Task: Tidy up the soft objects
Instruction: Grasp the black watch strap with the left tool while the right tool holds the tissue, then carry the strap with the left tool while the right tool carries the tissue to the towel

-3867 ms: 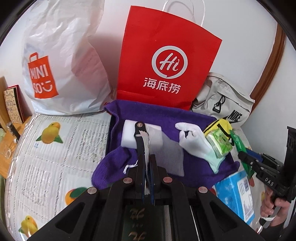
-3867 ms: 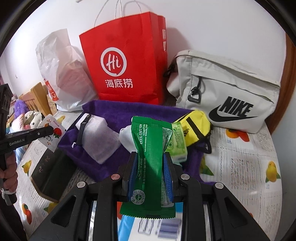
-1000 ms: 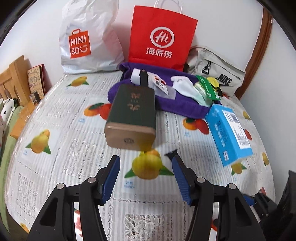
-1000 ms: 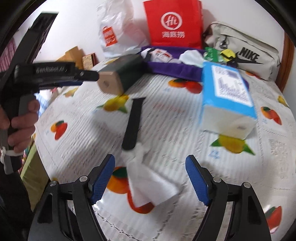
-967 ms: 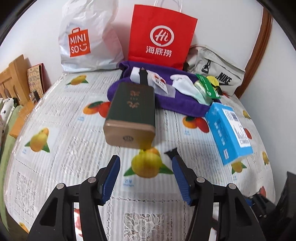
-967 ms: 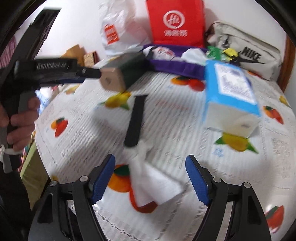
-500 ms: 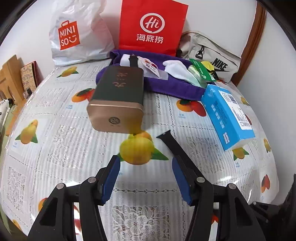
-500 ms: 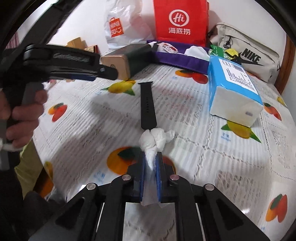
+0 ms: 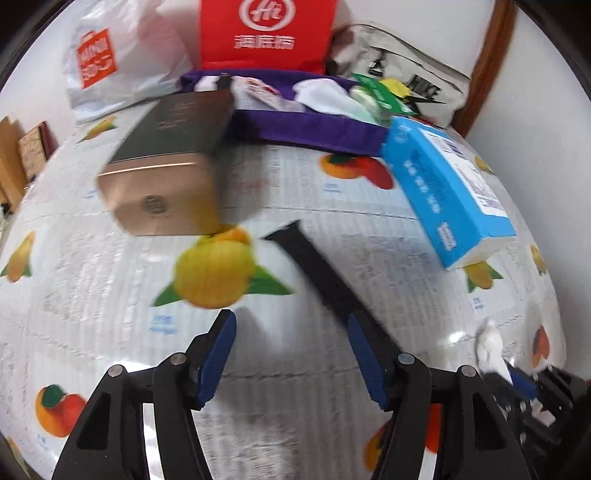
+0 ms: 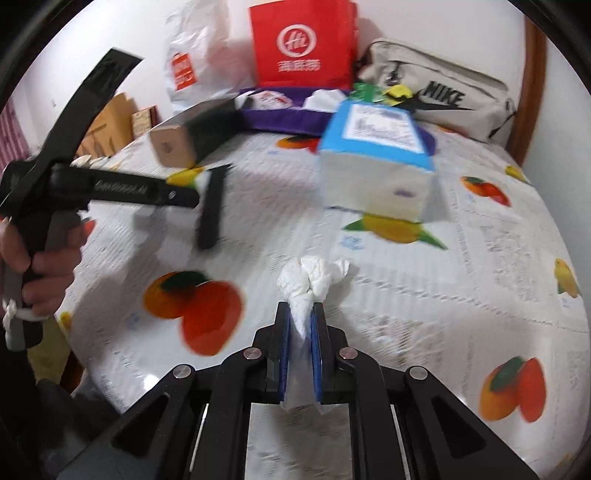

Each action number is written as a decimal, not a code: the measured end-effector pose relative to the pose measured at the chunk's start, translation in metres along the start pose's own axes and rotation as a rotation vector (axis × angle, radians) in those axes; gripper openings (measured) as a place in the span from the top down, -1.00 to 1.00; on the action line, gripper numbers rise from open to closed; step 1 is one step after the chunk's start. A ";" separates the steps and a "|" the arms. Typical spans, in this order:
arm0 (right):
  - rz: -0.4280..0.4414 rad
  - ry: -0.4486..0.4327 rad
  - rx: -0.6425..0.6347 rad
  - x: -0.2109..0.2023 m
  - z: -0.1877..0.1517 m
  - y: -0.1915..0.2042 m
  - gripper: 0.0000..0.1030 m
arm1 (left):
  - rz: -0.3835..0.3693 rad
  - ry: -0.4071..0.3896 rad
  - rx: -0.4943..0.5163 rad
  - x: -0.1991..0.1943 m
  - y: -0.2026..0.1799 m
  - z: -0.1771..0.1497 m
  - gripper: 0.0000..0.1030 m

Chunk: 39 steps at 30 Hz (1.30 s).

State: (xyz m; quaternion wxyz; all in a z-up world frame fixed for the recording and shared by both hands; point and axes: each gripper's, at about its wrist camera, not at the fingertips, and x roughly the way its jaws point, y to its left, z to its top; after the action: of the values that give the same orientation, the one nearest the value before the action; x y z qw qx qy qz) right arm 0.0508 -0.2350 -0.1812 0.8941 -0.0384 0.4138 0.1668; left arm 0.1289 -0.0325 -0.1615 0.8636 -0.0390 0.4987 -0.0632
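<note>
The right gripper pinches a crumpled white tissue just above the fruit-print tablecloth. The left gripper, jaws spread and just widening with nothing between them, hovers beside the black watch strap lying near the blue tissue pack.

Open tablecloth on the near side, room to pass. Strap lies mid-table, tin behind it to the left, blue box to the right. Far edge blocked: purple cloth pile, bags against the wall.
</note>
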 end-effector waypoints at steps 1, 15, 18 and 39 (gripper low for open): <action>-0.003 -0.003 0.014 0.001 0.002 -0.006 0.79 | -0.009 0.005 0.003 0.002 -0.006 0.002 -0.25; 0.002 -0.029 0.084 0.014 0.025 -0.031 0.79 | 0.159 0.010 0.040 0.003 -0.003 -0.001 -0.48; 0.014 -0.028 0.086 0.016 0.025 -0.031 0.79 | 0.163 0.031 0.012 0.000 0.011 0.000 -0.48; 0.036 -0.031 0.093 0.031 0.038 -0.032 0.83 | 0.052 -0.103 0.131 0.012 -0.010 0.004 0.62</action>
State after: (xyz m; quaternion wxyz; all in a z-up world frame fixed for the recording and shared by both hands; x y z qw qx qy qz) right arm 0.1074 -0.2487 -0.1813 0.8980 0.0131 0.4080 0.1639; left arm 0.1378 -0.0439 -0.1686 0.8902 0.0275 0.4492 -0.0713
